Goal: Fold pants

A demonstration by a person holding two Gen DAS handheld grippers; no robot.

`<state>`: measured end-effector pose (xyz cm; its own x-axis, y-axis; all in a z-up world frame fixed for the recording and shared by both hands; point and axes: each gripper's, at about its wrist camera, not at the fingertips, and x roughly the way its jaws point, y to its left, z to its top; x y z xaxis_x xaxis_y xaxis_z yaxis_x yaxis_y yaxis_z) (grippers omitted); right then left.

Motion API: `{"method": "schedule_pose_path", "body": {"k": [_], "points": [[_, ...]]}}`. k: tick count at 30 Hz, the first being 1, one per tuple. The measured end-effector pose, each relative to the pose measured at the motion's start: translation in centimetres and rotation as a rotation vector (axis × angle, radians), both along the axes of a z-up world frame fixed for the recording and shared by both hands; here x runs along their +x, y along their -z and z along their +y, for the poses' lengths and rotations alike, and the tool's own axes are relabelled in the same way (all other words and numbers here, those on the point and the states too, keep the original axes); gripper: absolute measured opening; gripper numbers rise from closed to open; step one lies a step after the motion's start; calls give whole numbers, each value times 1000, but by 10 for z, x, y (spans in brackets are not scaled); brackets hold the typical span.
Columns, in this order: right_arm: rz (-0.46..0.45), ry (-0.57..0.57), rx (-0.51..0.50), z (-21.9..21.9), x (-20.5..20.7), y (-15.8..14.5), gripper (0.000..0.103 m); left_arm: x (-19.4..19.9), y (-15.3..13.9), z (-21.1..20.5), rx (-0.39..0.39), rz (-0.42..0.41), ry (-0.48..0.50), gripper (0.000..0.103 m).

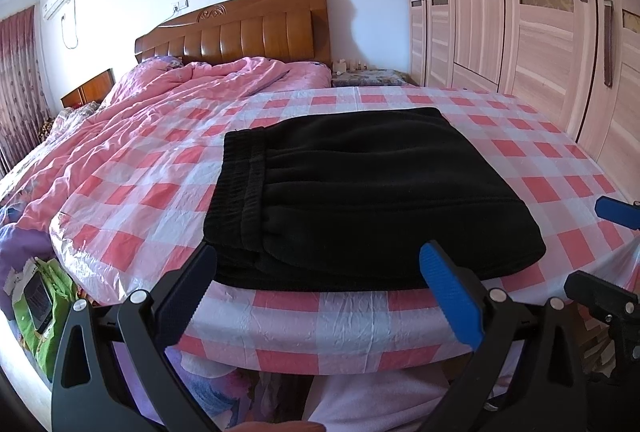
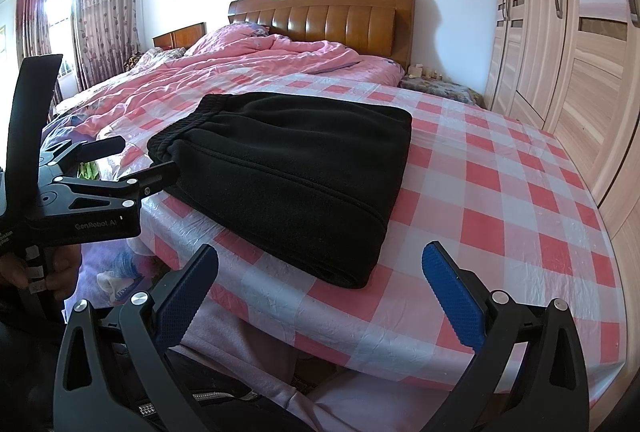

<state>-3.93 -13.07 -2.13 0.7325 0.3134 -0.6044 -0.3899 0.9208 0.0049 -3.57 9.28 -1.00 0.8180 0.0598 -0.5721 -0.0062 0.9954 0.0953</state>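
Black pants (image 1: 360, 192) lie folded in a thick flat stack on the pink-and-white checked cover (image 1: 360, 316), waistband to the left. They also show in the right wrist view (image 2: 288, 172). My left gripper (image 1: 320, 264) is open and empty at the stack's near edge, one finger at each near corner. It appears from the side in the right wrist view (image 2: 128, 160), at the stack's left end. My right gripper (image 2: 320, 264) is open and empty, just short of the stack's near right corner. Its blue pad (image 1: 616, 212) shows at the right in the left wrist view.
A rumpled pink quilt (image 1: 160, 104) covers the bed's far left half below a wooden headboard (image 1: 248, 32). A wardrobe (image 1: 540, 12) stands close along the right side. A green bag (image 1: 44, 304) lies below the cover's left edge. Curtains (image 2: 104, 16) hang at far left.
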Motion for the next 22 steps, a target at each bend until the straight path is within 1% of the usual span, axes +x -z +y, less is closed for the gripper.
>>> {"method": "schedule_pose_path", "body": {"k": [12,15,17,22], "points": [[0,2,0,1,-1,0,98,0,-1,2,-29,5,1,101],[0,-1,1,1,-1,0,98,0,-1,2,-29,2,-12,101],[0,-2,0,1,-1,0,98,1,-1,4,-40,11,-5,101],[1,-1,0,1,-1,-1,98,3,1,3,-39,20,-2,101]]}}
